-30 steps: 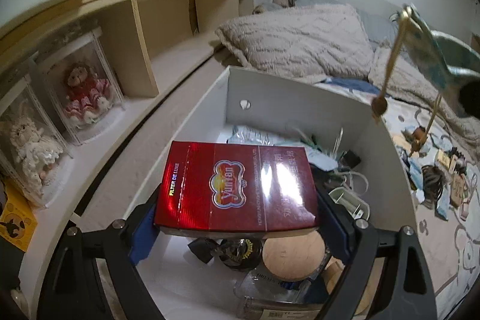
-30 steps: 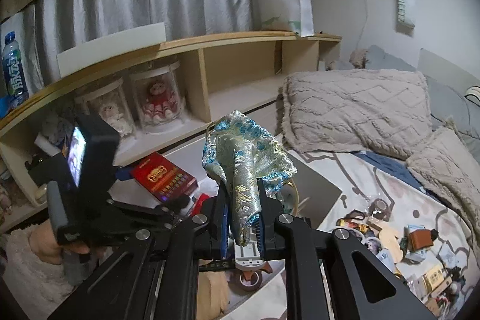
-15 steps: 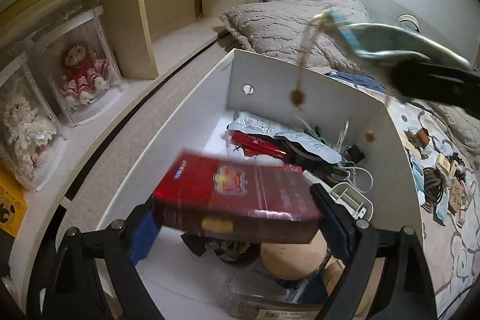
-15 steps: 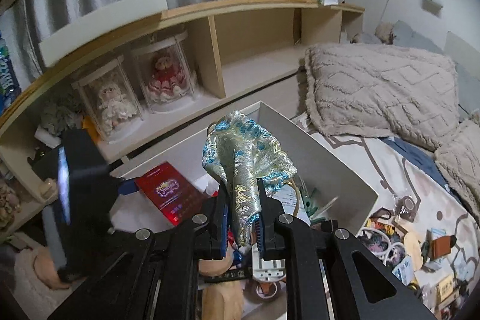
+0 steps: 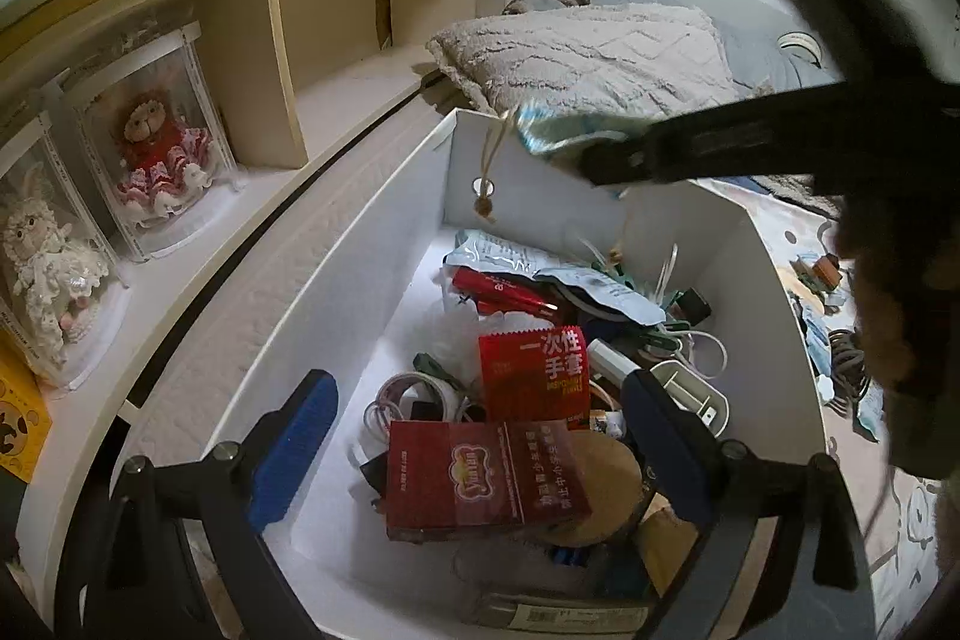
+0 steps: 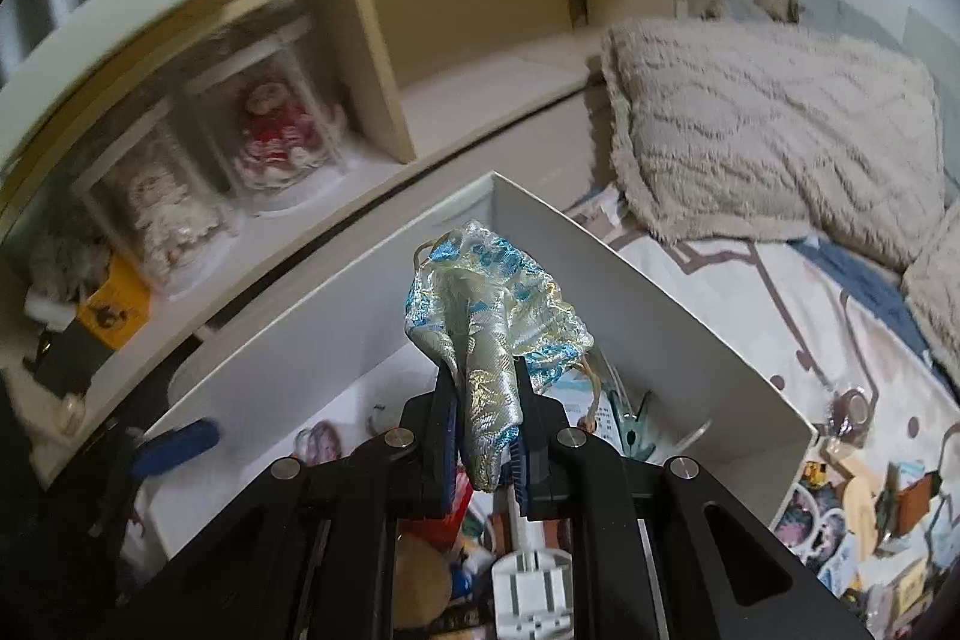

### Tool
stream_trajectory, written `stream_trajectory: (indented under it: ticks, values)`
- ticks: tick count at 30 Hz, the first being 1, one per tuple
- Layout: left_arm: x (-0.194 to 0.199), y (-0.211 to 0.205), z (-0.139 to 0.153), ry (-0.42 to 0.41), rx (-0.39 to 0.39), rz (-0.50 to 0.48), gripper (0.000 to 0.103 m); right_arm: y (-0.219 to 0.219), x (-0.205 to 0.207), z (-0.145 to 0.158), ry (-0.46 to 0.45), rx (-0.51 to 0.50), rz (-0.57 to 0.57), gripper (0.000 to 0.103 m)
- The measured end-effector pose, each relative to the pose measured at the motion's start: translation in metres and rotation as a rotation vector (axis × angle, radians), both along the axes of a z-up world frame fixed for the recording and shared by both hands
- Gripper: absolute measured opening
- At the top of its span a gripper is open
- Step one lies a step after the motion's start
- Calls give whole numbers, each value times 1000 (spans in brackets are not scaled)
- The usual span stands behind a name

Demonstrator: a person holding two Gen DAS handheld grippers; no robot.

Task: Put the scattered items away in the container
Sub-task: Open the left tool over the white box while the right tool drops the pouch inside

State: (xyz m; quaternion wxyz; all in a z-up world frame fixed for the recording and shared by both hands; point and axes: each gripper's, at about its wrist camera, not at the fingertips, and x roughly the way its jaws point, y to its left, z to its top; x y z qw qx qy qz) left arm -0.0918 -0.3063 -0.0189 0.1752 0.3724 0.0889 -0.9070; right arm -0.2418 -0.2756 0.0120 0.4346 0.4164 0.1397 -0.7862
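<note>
A white open box [image 5: 336,280] holds several items. A red carton [image 5: 480,478] lies loose on top of them, just below my left gripper [image 5: 474,436], which is open and empty over the box's near end. My right gripper [image 6: 485,451] is shut on a blue-and-silver brocade drawstring pouch [image 6: 489,316] and holds it above the white box [image 6: 630,304]. In the left wrist view the pouch [image 5: 564,130] hangs over the box's far end, its cord and bead [image 5: 483,205] dangling.
A wooden shelf [image 5: 336,34] with dolls in clear cases [image 5: 156,142] runs along the left. A knitted pillow [image 6: 768,130] lies behind the box. Several small items [image 6: 864,496] lie scattered on the bedsheet to the right.
My left gripper has opened and the red carton has dropped into the box. My right gripper has carried the pouch forward over the box.
</note>
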Motion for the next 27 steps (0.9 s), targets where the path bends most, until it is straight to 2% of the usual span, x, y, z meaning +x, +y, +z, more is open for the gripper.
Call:
stream_trajectory:
  ticks: [12, 13, 15, 16, 17, 27]
  values:
    - [0, -7, -5, 1, 15, -7, 96, -24, -37, -48, -139, 48, -61, 15]
    - [0, -6, -5, 0, 15, -8, 96, -23, -40, -51, -154, 43, -69, 19]
    - [0, -4, -5, -2, 10, -14, 96, -18, -43, -53, -178, 23, -82, 50]
    - [0, -3, -5, -3, 7, -17, 96, -16, -44, -53, -181, 7, -86, 79]
    - [1, -2, -5, -2, 5, -19, 96, -13, -44, -52, -181, -11, -83, 86]
    - [7, 1, -4, 3, 6, -15, 96, 19, -18, -23, -162, -121, -13, 87]
